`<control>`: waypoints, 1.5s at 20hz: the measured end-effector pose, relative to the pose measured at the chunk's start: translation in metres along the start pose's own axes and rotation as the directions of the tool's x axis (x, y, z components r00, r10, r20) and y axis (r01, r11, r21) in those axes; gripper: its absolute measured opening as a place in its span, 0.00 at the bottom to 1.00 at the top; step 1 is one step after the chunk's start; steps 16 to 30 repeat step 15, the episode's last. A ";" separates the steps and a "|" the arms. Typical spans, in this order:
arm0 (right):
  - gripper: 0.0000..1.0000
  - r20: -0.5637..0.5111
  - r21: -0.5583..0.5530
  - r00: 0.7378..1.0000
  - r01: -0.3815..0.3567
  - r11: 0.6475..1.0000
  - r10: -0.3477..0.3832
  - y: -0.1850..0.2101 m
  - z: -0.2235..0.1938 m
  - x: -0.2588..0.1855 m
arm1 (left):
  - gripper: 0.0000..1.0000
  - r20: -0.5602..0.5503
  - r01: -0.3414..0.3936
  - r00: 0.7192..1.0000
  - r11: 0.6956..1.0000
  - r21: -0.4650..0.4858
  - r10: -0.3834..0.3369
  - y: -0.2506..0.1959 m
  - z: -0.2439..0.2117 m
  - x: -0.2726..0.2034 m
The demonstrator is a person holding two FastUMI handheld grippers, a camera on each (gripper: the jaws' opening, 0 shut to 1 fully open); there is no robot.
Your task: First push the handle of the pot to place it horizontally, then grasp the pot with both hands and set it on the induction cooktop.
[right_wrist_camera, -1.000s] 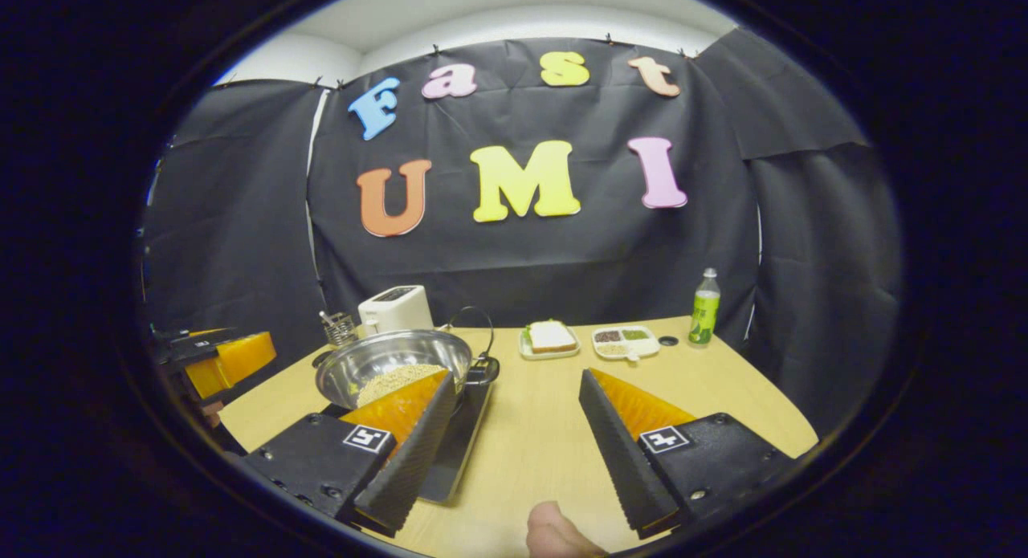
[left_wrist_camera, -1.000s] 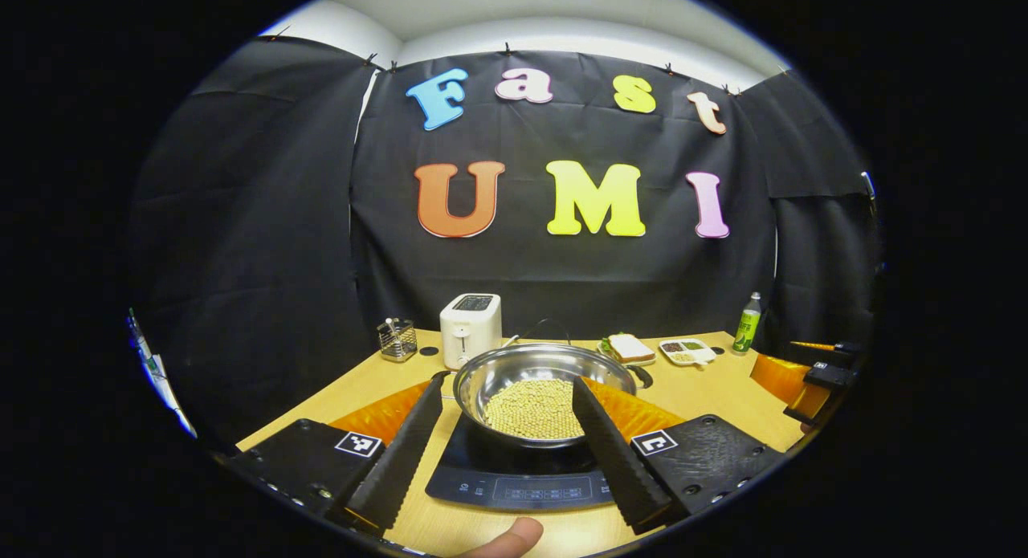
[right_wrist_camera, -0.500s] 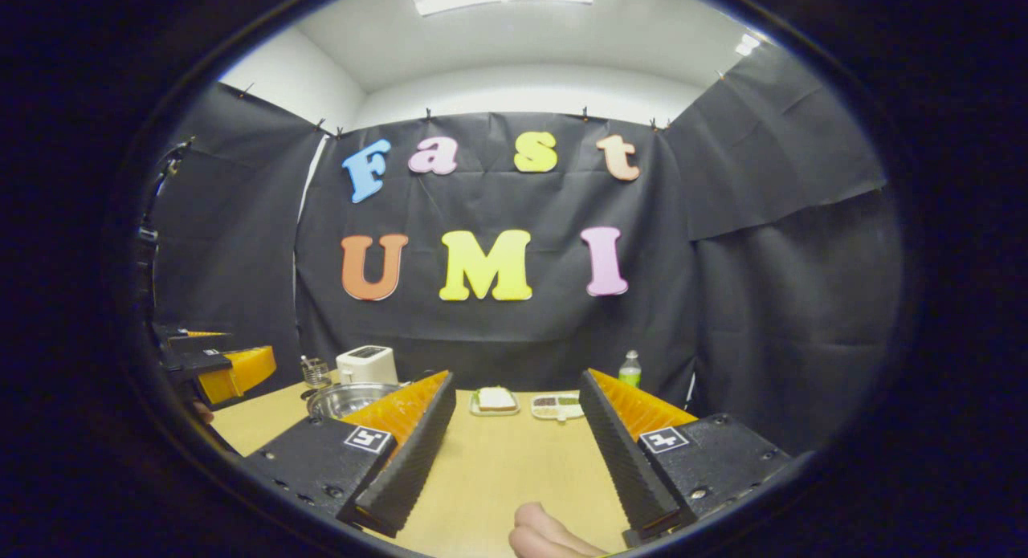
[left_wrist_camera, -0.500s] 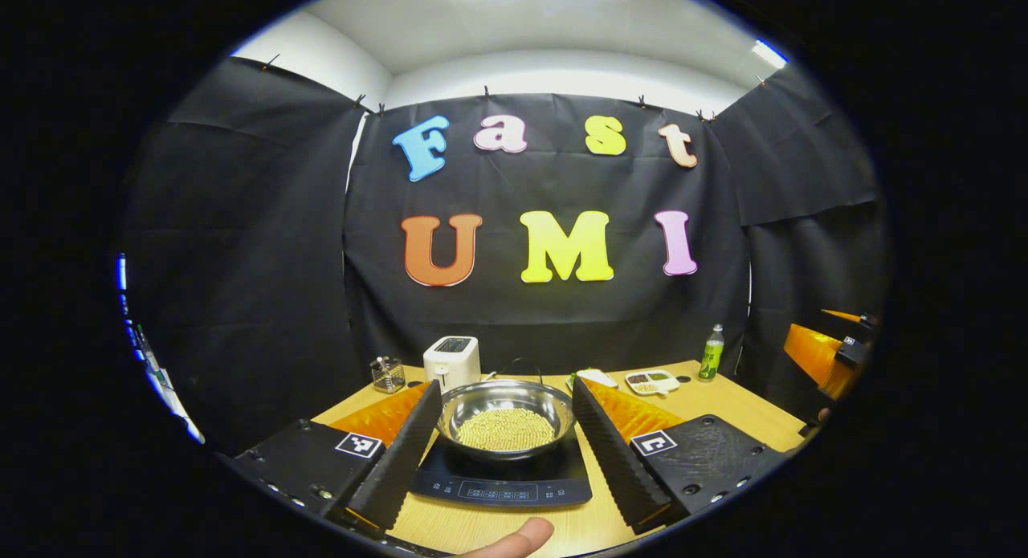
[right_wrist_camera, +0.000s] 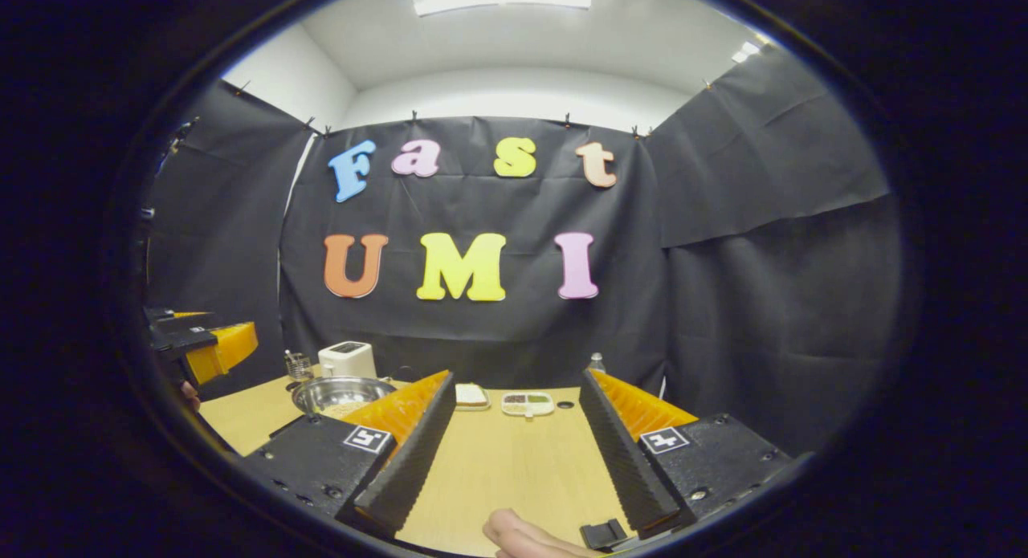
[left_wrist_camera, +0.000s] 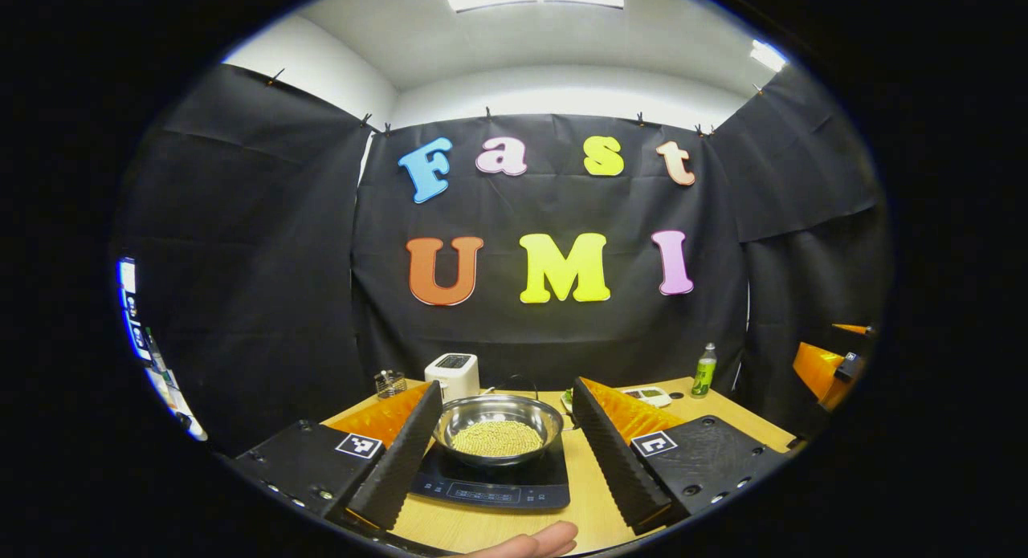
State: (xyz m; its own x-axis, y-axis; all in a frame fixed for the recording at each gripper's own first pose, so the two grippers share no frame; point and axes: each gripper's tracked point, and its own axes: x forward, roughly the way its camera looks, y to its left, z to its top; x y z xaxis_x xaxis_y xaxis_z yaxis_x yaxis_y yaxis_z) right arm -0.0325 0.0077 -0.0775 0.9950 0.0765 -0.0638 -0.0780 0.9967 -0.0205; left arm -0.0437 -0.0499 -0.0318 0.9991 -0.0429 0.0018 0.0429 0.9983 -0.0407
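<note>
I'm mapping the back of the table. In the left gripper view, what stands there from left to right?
Wire utensil holder → white toaster → divided snack tray → green bottle.

Silver pot [left_wrist_camera: 498,420] holds tan grains on the black induction cooktop [left_wrist_camera: 491,484]; at ten o'clock a white toaster [left_wrist_camera: 452,375], at two o'clock a green bottle [left_wrist_camera: 704,371]. The table [right_wrist_camera: 514,454] is pale wood.
</note>
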 end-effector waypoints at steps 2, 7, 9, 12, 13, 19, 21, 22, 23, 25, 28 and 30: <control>0.98 0.007 0.001 1.000 -0.004 1.000 0.004 0.000 0.000 -0.002 | 0.97 0.004 0.032 0.999 0.999 -0.004 -0.032 -0.012 -0.001 -0.004; 0.97 -0.003 -0.009 1.000 -0.012 1.000 0.012 -0.003 -0.009 -0.004 | 0.97 -0.016 0.068 0.998 0.998 -0.007 -0.068 -0.026 -0.012 -0.009; 0.97 -0.008 -0.005 1.000 -0.011 1.000 0.011 -0.005 -0.012 -0.005 | 0.97 -0.018 0.072 0.997 0.997 -0.009 -0.072 -0.027 -0.014 -0.007; 0.97 -0.014 0.001 1.000 -0.006 1.000 0.006 -0.008 -0.016 -0.005 | 0.97 -0.025 0.072 0.997 0.997 -0.002 -0.072 -0.027 -0.018 -0.010; 0.97 -0.014 0.003 1.000 -0.007 1.000 0.007 -0.009 -0.016 -0.005 | 0.97 -0.024 0.075 0.997 0.997 0.001 -0.075 -0.028 -0.018 -0.011; 0.97 -0.012 0.013 1.000 -0.015 1.000 0.015 -0.006 -0.017 -0.005 | 0.97 -0.016 0.075 0.997 0.997 0.004 -0.075 -0.026 -0.016 -0.012; 0.97 -0.012 0.013 1.000 -0.015 1.000 0.015 -0.006 -0.017 -0.005 | 0.97 -0.016 0.075 0.997 0.997 0.004 -0.075 -0.026 -0.016 -0.012; 0.97 -0.012 0.013 1.000 -0.015 1.000 0.015 -0.006 -0.017 -0.005 | 0.97 -0.016 0.075 0.997 0.997 0.004 -0.075 -0.026 -0.016 -0.012; 0.97 -0.012 0.013 1.000 -0.015 1.000 0.015 -0.006 -0.017 -0.005 | 0.97 -0.016 0.075 0.997 0.997 0.004 -0.075 -0.026 -0.016 -0.012; 0.97 -0.012 0.013 1.000 -0.015 1.000 0.015 -0.006 -0.017 -0.005 | 0.97 -0.016 0.075 0.997 0.997 0.004 -0.075 -0.026 -0.016 -0.012; 0.97 -0.012 0.013 1.000 -0.015 1.000 0.015 -0.006 -0.017 -0.005 | 0.97 -0.016 0.075 0.997 0.997 0.004 -0.075 -0.026 -0.016 -0.012; 0.97 -0.012 0.013 1.000 -0.015 1.000 0.015 -0.006 -0.017 -0.005 | 0.97 -0.016 0.075 0.997 0.997 0.004 -0.075 -0.026 -0.016 -0.012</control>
